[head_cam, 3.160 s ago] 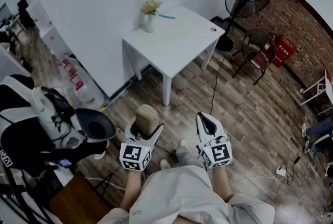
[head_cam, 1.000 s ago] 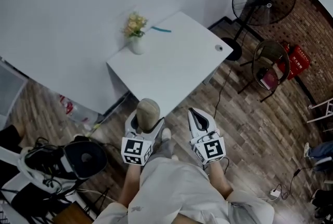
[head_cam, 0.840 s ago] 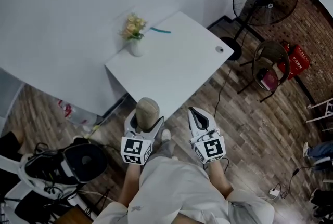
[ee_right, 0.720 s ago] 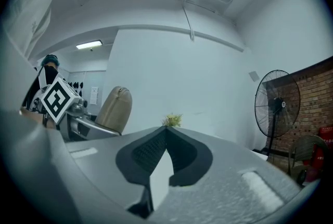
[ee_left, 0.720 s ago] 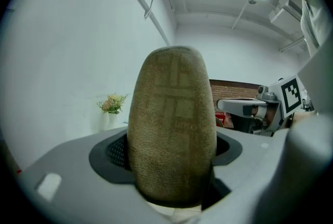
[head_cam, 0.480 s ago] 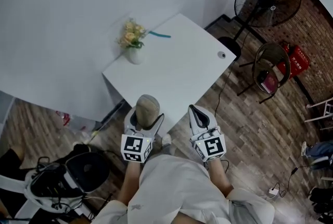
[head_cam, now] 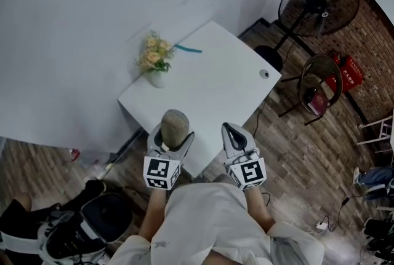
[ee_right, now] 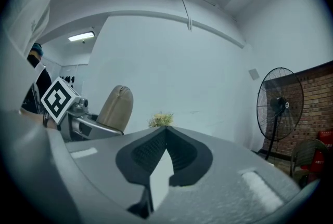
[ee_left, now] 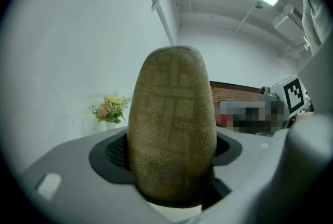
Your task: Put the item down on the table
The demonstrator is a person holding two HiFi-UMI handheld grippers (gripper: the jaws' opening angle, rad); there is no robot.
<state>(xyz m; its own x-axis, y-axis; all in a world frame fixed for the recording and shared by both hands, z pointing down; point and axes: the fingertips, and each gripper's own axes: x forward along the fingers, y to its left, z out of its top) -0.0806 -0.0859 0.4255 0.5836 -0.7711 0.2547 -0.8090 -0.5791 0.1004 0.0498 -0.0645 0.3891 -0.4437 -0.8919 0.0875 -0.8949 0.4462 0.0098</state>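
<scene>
The white wall [head_cam: 74,24] is filling the upper left of the head view, and the wooden floor [head_cam: 295,147] is running along the right side, where a standing fan [head_cam: 317,2] is waiting in the corner. The white table [head_cam: 215,88] is now lying much nearer than a few seconds ago. Then it was well ahead, with open floor before it; now its near corner is reaching under the two grippers. So the person is walking up to it. I judge that the approach is almost ending and that the putting down is not yet beginning.

The left gripper [head_cam: 171,138] is clamping the item [head_cam: 174,125], a tan oval soft case that is standing upright between its jaws. It is being carried in the air over the near edge of the table and, as far as I can tell, is not touching the top. The right gripper [head_cam: 233,132] is carrying nothing, and its jaws are pressing together.

At the far side of the table a small vase of flowers [head_cam: 154,66] is standing with a teal pen [head_cam: 188,49] near it. Both are well apart from the item, so the near part is giving room for the placing.
</scene>
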